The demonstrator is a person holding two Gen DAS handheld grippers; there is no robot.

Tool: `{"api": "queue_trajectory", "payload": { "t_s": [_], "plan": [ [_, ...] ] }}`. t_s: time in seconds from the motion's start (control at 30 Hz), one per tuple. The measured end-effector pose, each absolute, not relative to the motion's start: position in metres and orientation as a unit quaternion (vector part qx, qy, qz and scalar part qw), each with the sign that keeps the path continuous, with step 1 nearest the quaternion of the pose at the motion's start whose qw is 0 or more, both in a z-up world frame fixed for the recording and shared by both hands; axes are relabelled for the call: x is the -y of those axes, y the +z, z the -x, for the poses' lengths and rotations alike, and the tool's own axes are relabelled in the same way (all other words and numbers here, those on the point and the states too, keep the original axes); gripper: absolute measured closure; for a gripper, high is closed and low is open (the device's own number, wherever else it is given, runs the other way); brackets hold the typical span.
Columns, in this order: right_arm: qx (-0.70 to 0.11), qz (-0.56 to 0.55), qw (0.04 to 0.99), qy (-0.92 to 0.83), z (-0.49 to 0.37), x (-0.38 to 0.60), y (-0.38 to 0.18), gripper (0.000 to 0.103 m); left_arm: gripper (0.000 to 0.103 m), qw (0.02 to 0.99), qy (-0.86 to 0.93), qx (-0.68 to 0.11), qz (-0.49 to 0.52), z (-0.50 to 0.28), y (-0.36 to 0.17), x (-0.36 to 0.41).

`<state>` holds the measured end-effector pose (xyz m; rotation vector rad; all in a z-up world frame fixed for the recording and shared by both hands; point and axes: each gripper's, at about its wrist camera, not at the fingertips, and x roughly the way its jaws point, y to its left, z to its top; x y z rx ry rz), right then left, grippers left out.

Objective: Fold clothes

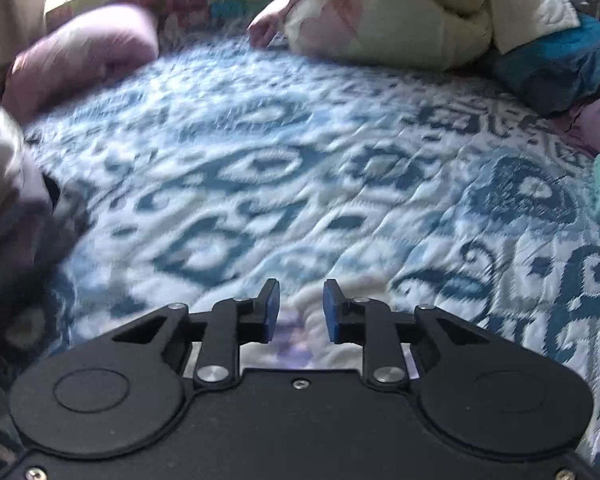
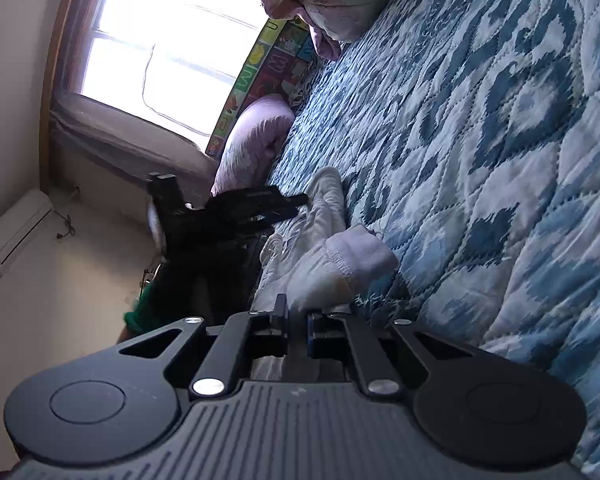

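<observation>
A pale lilac-white garment [image 2: 332, 256] lies bunched on the blue patterned quilt [image 2: 500, 160]. My right gripper [image 2: 298, 320] is shut on the garment's near edge, its view rolled sideways. My left gripper [image 1: 298, 308] is open, with a pale fold of cloth showing low between its blue pads; its view is blurred. The left gripper also shows in the right wrist view [image 2: 288, 206], reaching to the garment's far end. A dark grey cloth [image 1: 12, 208] sits at the left edge of the left wrist view.
The quilt [image 1: 300, 168] covers the bed. A lilac pillow [image 1: 80, 56] and a cream bedding bundle [image 1: 388, 20] lie at the far side, with a teal cushion [image 1: 556, 64] at right. A window [image 2: 168, 48] and wall air conditioner [image 2: 16, 228] stand beyond the bed.
</observation>
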<state>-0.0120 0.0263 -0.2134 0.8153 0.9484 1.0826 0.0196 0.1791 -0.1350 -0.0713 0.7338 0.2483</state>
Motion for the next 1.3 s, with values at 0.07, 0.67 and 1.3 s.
{"api": "queue_trajectory", "payload": {
  "t_s": [0.07, 0.67, 1.3],
  "plan": [
    [-0.424, -0.362, 0.678, 0.479, 0.013, -0.026, -0.214, 0.093, 0.081, 0.929, 0.092, -0.357, 0.033, -0.029, -0.137, -0.174],
    [-0.389, -0.330, 0.714, 0.479, 0.019, -0.024, -0.200, 0.093, 0.079, 0.938, 0.149, -0.302, 0.081, 0.141, -0.087, -0.212],
    [-0.358, -0.268, 0.767, 0.460, 0.056, -0.025, -0.181, 0.093, 0.075, 0.954, 0.063, -0.277, 0.099, 0.295, -0.142, -0.174]
  ]
}}
